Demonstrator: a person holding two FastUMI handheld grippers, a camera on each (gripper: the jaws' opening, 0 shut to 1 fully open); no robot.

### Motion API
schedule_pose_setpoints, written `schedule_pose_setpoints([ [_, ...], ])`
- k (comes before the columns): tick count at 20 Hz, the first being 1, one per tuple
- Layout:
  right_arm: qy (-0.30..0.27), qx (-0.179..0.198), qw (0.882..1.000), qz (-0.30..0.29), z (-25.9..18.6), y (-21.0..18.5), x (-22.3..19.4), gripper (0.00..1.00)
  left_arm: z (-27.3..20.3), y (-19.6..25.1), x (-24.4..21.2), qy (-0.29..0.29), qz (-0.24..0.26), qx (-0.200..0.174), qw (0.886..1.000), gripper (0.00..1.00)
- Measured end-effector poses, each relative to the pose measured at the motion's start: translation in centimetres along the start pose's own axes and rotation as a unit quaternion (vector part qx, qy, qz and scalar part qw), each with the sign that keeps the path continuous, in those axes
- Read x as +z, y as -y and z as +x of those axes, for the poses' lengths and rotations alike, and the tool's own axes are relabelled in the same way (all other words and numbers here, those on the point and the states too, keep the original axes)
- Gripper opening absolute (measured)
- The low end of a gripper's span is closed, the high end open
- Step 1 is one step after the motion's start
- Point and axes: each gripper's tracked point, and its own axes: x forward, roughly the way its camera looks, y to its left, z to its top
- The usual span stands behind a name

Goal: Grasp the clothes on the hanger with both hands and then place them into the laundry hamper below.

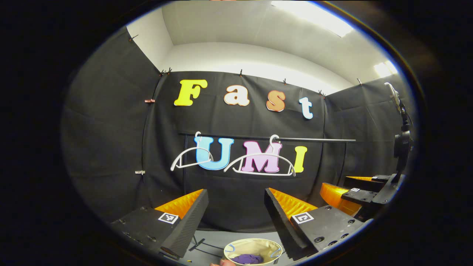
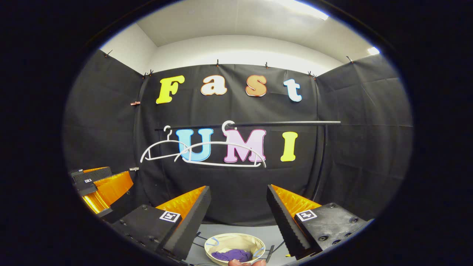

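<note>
— Where are the clothes?
— Purple clothes lie in the hamper on the floor below me; two hangers hang bare on the rail.
— Your fingers?
— Left gripper and right gripper both stand apart, holding nothing.

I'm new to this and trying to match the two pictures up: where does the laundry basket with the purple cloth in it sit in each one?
Left gripper view: the hamper sits at the bottom centre, between that gripper's two open fingers, purple cloth inside.
Right gripper view: the hamper is again at the bottom centre between the fingers, slightly left of middle.
Shared landmark: the black rail with two bare white hangers, above the hamper.
</note>
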Motion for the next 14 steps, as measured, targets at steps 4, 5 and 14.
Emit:
schedule_pose_setpoints([
  [4, 0.015, 0.005, 1.000, -0.006, -0.6, -0.5, 0.7, 0.94, -0.9, -0.3, 0.2, 0.007, 0.008, 0.005, 1.000, 0.93],
  [5, 0.013, 0.007, 1.000, -0.008, -0.7, -0.5, 0.5, 0.94, -1.0, -0.1, 0.2, 0.008, 0.004, 0.004, 1.000, 0.95],
  [14, 0.009, 0.002, 1.000, 0.006, -1.2, 0.5, 0.1, 0.97, -1.9, 1.7, 0.0, 0.004, 0.013, -0.007, 1.000, 0.98],
])
